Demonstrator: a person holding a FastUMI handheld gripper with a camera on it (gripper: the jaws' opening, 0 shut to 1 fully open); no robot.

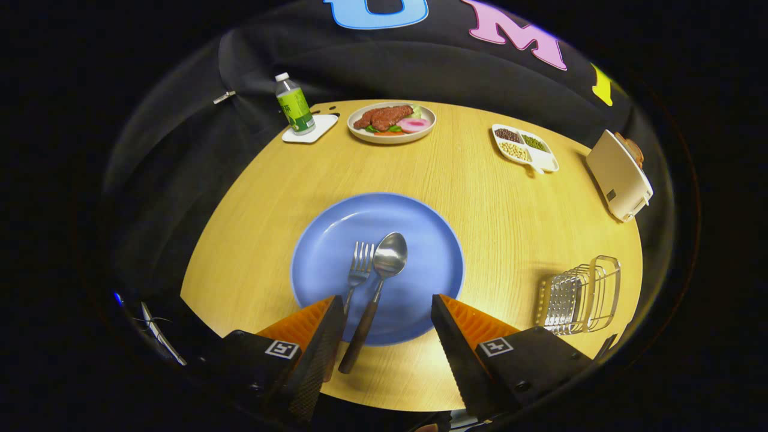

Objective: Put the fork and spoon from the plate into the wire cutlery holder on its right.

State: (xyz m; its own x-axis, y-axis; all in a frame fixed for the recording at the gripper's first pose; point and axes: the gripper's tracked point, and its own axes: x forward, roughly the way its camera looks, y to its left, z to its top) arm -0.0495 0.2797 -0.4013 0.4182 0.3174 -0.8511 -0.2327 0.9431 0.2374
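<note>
Lying side by side on blue plate (324, 240), fork (359, 270) and spoon (384, 270), handles between spread-open hand-held gripper (387, 309) fingers

A round wooden table (492, 204) with a pale, fine grain stands in front of a black cloth wall (384, 66) that hangs in soft folds. A small metal clip (224, 96) pins the cloth at one seam. Light falls evenly on the tabletop, while the surroundings beyond its edge lie in deep shadow.

Gripper (387, 312) open – spoon (384, 282), fork (359, 270) betw fingers.
</note>
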